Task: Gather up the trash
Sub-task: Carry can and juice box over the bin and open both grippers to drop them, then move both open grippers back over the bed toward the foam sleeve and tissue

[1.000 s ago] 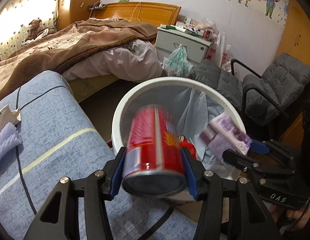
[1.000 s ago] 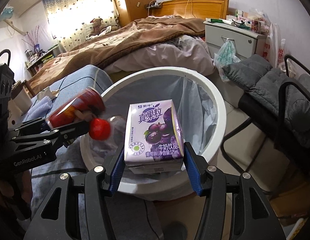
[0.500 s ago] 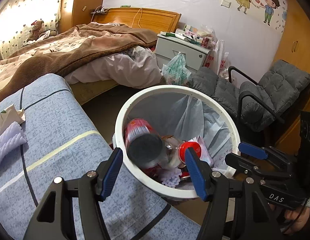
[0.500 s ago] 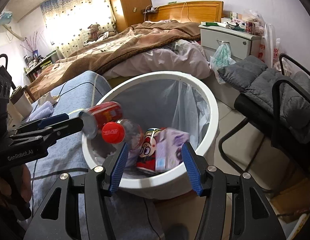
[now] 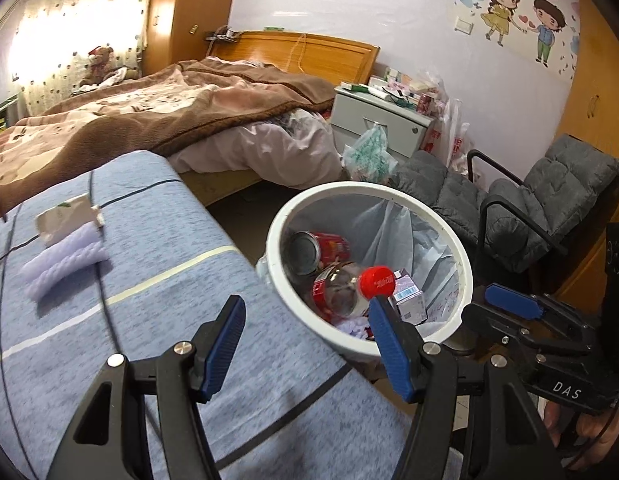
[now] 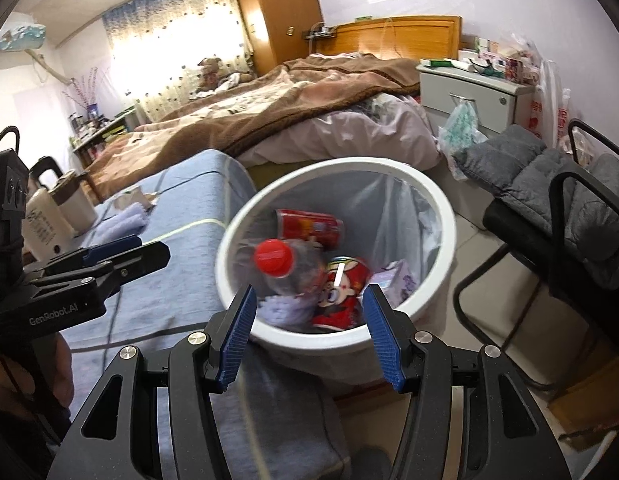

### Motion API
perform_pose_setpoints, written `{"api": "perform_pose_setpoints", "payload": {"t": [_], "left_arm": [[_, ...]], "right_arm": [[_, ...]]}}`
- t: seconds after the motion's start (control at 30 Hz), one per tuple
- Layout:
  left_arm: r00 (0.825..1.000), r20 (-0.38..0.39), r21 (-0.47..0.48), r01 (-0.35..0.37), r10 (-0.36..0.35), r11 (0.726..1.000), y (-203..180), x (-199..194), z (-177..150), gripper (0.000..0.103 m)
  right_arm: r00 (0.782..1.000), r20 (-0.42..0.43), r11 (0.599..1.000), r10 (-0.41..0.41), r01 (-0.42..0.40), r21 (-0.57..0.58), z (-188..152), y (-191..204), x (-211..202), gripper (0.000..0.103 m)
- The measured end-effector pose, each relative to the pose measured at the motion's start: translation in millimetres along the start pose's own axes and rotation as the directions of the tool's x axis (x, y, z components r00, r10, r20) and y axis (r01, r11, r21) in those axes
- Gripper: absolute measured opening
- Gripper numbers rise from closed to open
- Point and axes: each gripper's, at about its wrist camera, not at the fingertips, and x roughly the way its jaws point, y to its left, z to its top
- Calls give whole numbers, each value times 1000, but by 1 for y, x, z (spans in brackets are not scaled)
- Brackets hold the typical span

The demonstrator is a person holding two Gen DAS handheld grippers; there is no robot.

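Note:
A white round trash bin (image 5: pixel 277 224) (image 6: pixel 437 200) with a clear liner stands beside the blue-covered table. Inside lie a red can (image 5: pixel 323 246) (image 6: pixel 309 226), a clear bottle with a red cap (image 5: pixel 375 282) (image 6: pixel 274 257), a cartoon can (image 6: pixel 341 292) and a purple juice carton (image 5: pixel 407 298) (image 6: pixel 395 280). My left gripper (image 5: pixel 305 344) is open and empty over the table edge, left of the bin. My right gripper (image 6: pixel 307 336) is open and empty at the bin's near rim. Each gripper shows in the other's view, the right (image 5: pixel 509 304) and the left (image 6: pixel 121 250).
On the blue table (image 5: pixel 129 280) lie a lilac cloth (image 5: pixel 63 264) and a crumpled white wrapper (image 5: pixel 67 216); a white kettle (image 6: pixel 57 216) stands farther left. A bed (image 5: pixel 169 120), a nightstand (image 5: pixel 383 124) and a grey chair (image 5: pixel 549 208) surround the bin.
Both grippers opened: the red can left my left gripper and the purple carton left my right one, and both now lie in the bin. Both grippers have drawn back from it.

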Motion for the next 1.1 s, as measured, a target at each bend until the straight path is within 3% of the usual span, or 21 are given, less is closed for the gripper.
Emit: {"api": "perform_pose_setpoints", "payload": {"t": [0.77, 1.1], "left_arm": [[991, 20, -123, -128, 131, 984, 63, -61, -51, 66], [983, 35, -155, -174, 182, 972, 90, -78, -49, 66]], "right_arm": [[989, -29, 980, 147, -149, -131, -18, 82, -10, 56], [980, -54, 965, 189, -196, -172, -9, 110, -4, 56]]}}
